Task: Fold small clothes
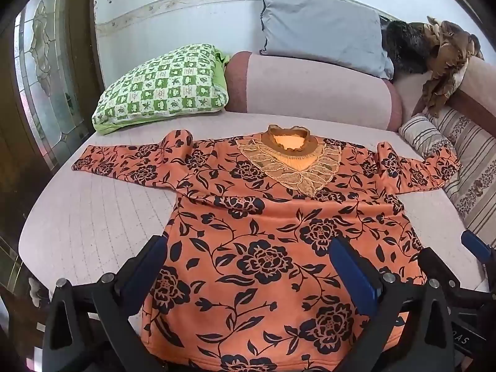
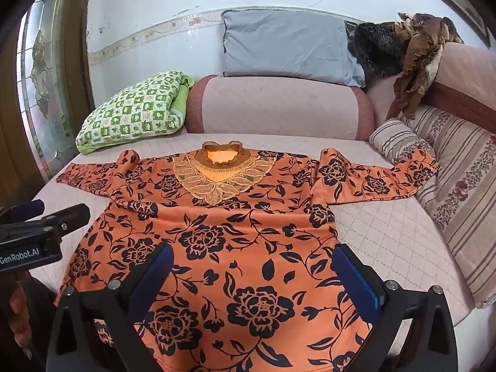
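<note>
We see an orange top [image 1: 272,235] with black flowers lying flat, front up, on the pink bed cover [image 1: 93,210], both sleeves spread out to the sides. Our left gripper [image 1: 248,266] and right gripper [image 2: 254,279] hover above its lower part, fingers wide apart, holding nothing. Behind it lie a green checked pillow [image 1: 161,86] and a grey pillow [image 1: 322,28].

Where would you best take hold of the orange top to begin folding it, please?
Probably at the top's sleeve cuffs: both sleeves lie spread flat sideways on the sofa, their ends free. Bring the open left gripper in from the left edge and the open right gripper from the right.
</note>
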The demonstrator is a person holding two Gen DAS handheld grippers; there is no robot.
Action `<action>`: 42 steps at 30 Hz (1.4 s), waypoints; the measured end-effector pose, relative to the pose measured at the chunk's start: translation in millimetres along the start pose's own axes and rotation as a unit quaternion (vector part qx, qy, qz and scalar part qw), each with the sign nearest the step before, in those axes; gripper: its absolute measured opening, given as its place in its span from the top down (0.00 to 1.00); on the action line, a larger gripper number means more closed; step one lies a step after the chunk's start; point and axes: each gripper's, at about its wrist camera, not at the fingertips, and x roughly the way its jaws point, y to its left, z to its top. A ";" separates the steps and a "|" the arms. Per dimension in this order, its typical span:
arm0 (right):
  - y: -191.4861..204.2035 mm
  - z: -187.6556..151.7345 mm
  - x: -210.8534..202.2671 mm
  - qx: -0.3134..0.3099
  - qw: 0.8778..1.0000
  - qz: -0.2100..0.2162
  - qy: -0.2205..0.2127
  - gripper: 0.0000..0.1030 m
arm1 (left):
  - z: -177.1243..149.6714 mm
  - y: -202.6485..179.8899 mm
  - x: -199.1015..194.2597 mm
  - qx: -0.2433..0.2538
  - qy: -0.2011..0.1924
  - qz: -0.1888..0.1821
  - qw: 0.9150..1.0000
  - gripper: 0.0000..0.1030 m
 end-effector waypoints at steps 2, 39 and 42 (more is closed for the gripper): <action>0.1 0.1 0.0 0.001 1.000 0.000 0.000 0.00 | -0.2 0.0 0.1 0.000 0.001 0.000 1.000 0.00; 6.3 4.3 -8.0 -0.009 1.000 -0.002 -0.008 0.00 | 0.7 3.4 -2.4 -0.012 0.002 -0.004 1.000 0.00; 6.2 5.3 -8.1 -0.010 1.000 -0.001 -0.008 0.00 | 0.5 3.8 -2.7 -0.012 0.001 -0.003 1.000 0.00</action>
